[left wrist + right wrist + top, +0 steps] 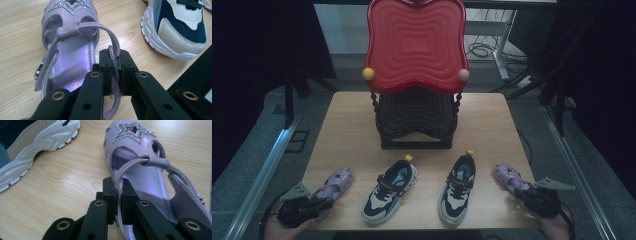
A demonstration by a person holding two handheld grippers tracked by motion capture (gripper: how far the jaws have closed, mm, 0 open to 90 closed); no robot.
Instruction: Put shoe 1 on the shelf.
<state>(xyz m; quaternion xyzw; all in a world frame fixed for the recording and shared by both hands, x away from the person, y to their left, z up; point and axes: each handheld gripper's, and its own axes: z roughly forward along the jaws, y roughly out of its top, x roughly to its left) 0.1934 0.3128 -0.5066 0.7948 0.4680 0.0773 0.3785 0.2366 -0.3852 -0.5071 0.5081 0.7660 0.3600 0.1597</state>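
Two purple sandals lie at the table's front corners, with a pair of navy and white sneakers between them. My left gripper [314,204] is shut on the heel strap of the left purple sandal [334,184]; its pads pinch the thin strap [115,60] of that sandal [70,42]. My right gripper [527,192] is shut on the strap of the right purple sandal [509,177]; the strap [119,185] of this sandal [140,152] runs between the closed pads. Both sandals rest on the wood.
The left sneaker [390,190] and right sneaker [458,187] sit side by side near the front edge. A red and black tiered stand [416,75] rises at the back of the wooden table [347,130]. Dark floor and metal rails flank the table.
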